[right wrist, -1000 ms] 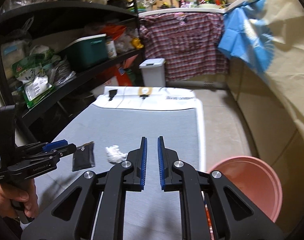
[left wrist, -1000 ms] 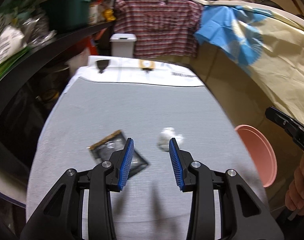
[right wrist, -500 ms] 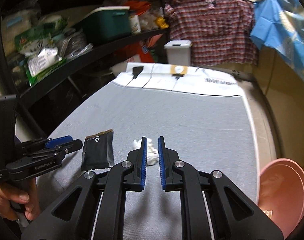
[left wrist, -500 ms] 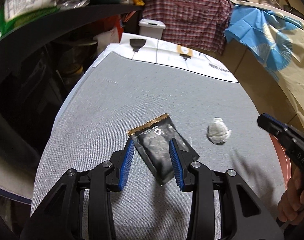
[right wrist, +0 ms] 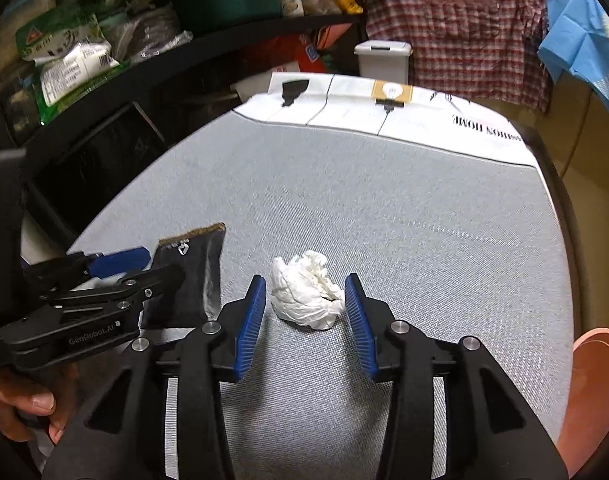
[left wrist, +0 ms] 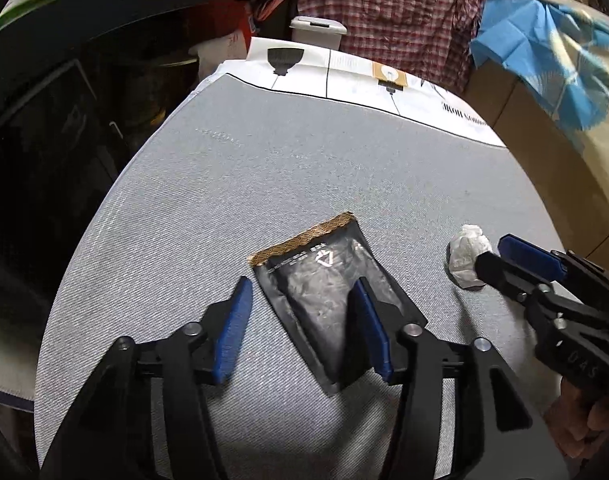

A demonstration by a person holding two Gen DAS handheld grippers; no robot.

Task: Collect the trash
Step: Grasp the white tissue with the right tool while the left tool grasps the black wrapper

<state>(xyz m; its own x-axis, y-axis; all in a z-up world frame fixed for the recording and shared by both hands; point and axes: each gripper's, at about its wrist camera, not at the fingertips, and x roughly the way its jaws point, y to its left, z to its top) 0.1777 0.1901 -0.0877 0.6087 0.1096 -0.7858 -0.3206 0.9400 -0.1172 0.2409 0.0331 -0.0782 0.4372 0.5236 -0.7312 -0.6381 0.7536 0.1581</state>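
Both grippers have dropped closer to the grey cloth-covered table [left wrist: 304, 168], jaws just widened. The left gripper [left wrist: 302, 294], spread, now straddles one side of the black packet [left wrist: 324, 280], its right finger over the foil. The right gripper [right wrist: 305, 290], nearly shut a second ago, now stands apart around the crumpled white tissue [right wrist: 306, 296], pads not pressing. A pink basin [right wrist: 592, 392] sits beyond the table's edge.
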